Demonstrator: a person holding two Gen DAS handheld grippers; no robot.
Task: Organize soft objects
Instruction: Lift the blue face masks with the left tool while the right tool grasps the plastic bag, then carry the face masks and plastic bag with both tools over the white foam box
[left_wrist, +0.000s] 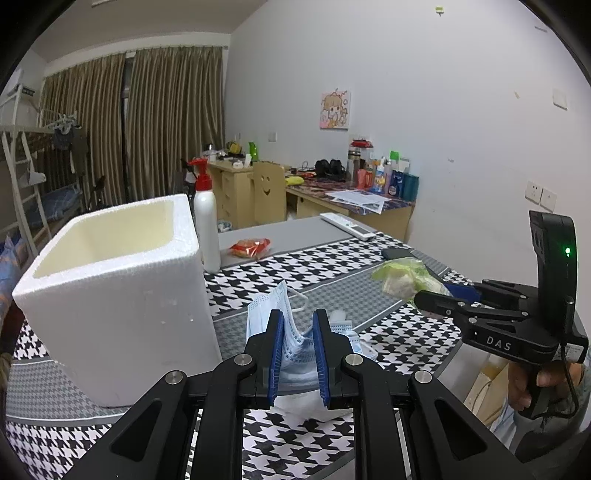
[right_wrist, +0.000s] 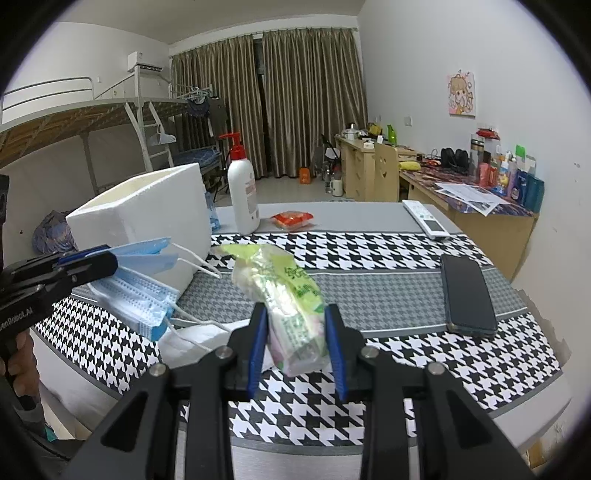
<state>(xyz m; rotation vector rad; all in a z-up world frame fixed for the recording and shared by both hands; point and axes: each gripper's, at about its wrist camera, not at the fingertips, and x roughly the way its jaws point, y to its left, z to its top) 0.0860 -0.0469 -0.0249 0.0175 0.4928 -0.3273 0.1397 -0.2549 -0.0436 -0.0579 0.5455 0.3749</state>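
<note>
My left gripper (left_wrist: 298, 321) is shut on a bundle of blue face masks (left_wrist: 295, 343), held just above the houndstooth tablecloth (left_wrist: 332, 266). In the right wrist view the masks (right_wrist: 140, 291) hang from the left gripper (right_wrist: 96, 264) beside the foam box. My right gripper (right_wrist: 295, 314) is shut on a green-and-clear pack of tissues (right_wrist: 284, 288), lifted a little off the cloth. The same pack (left_wrist: 406, 275) shows at the right gripper's tip (left_wrist: 424, 297) in the left wrist view. An open white foam box (left_wrist: 118, 280) stands at the left, its inside bare as far as I can see.
A white pump bottle with a red head (left_wrist: 207, 221) stands behind the box. A red snack packet (left_wrist: 251, 247), a white remote (right_wrist: 426, 219) and a dark phone (right_wrist: 467, 295) lie on the table. White tissue or paper (right_wrist: 195, 341) lies under the masks. Desks stand beyond.
</note>
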